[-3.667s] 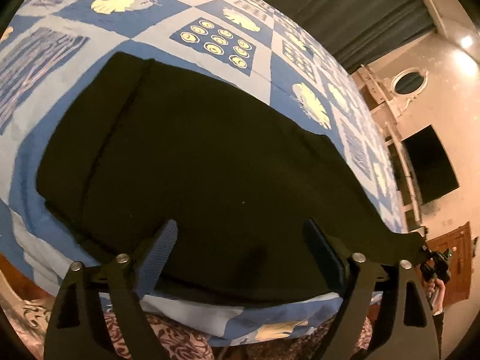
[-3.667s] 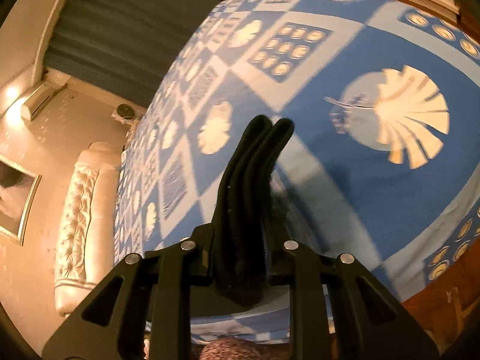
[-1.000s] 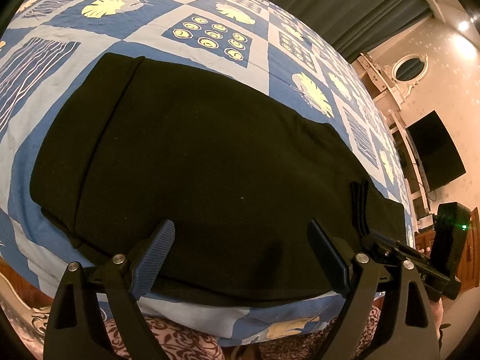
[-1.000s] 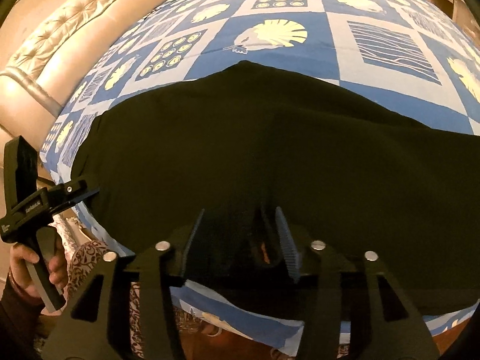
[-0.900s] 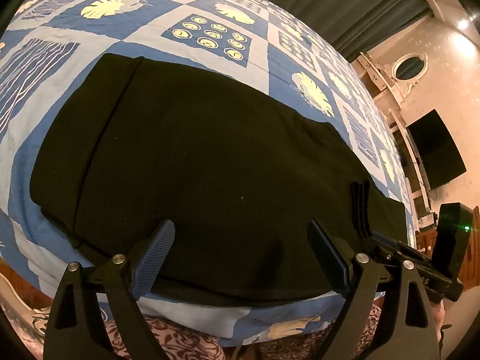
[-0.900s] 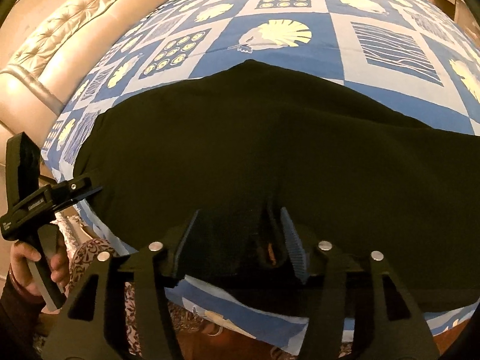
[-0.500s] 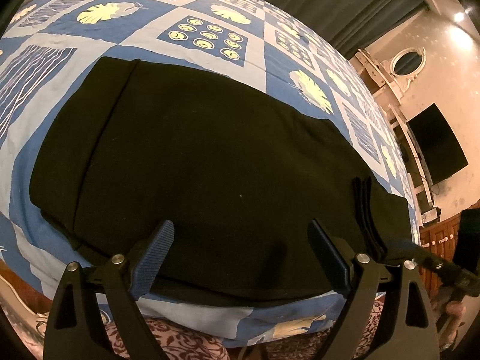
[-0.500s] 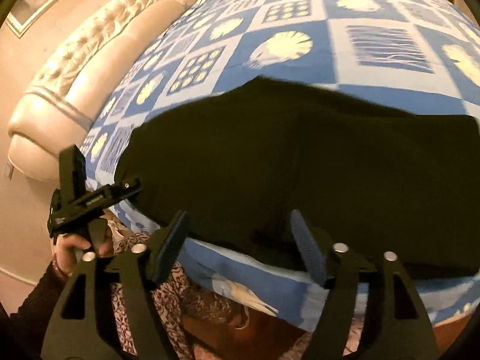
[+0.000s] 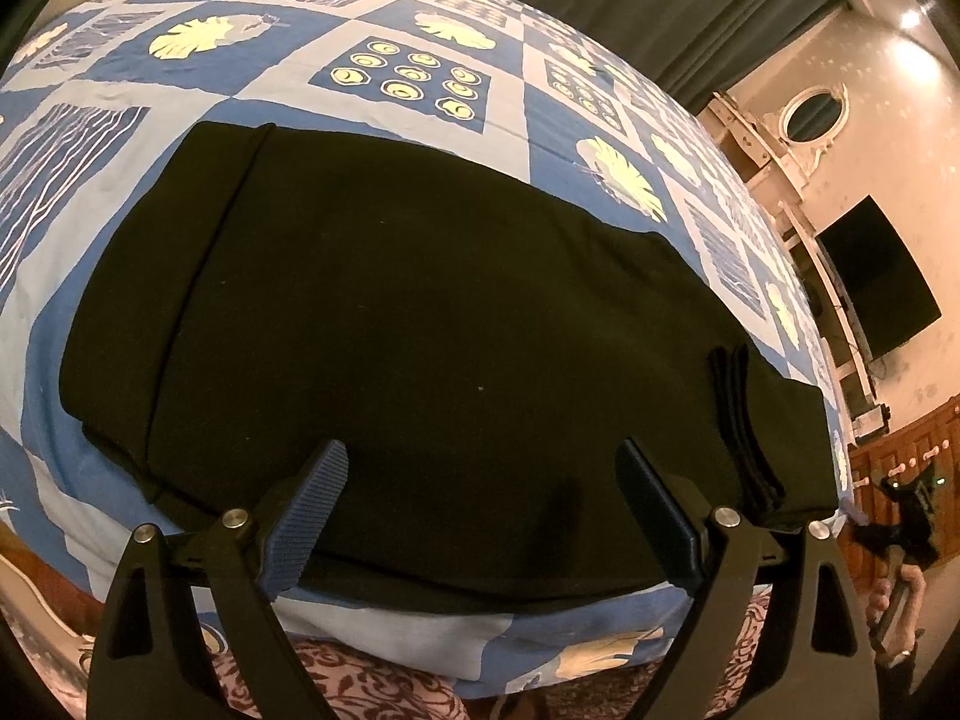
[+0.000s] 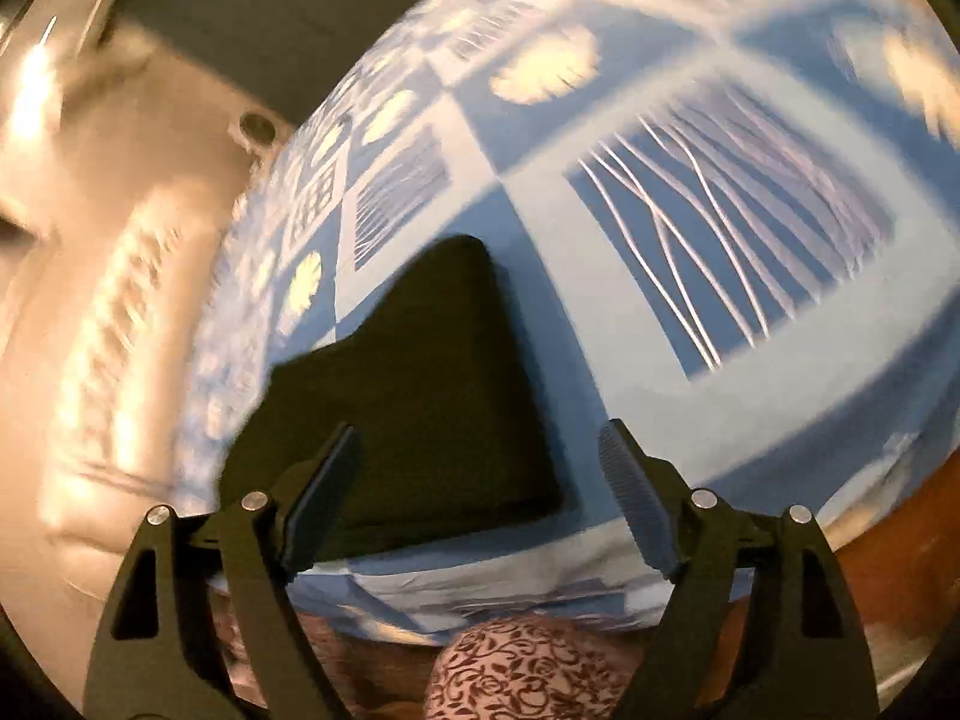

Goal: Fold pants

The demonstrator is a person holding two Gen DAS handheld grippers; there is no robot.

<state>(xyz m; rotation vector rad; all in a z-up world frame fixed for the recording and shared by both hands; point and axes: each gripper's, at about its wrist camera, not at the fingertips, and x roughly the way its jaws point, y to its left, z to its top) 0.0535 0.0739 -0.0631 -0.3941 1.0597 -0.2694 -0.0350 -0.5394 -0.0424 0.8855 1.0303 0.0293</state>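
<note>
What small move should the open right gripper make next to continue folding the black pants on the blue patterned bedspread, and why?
Probably bring the right gripper, jaws open and empty after just opening, down onto the near right edge of the black fabric pants and close. The pants lie flat on the blue patterned bedspread, only partly folded, and the left gripper hovers open.

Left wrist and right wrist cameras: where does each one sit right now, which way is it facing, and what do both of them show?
Left wrist: on the left gripper, angled down over the black pants on the blue patterned bedspread; jaws open, empty; the person's other hand shows at the right edge.
Right wrist: on the right gripper, angled down at one end of the pants, picture blurred; jaws have just been opening, empty; a patterned sleeve below.
Shared: pants, bedspread.
</note>
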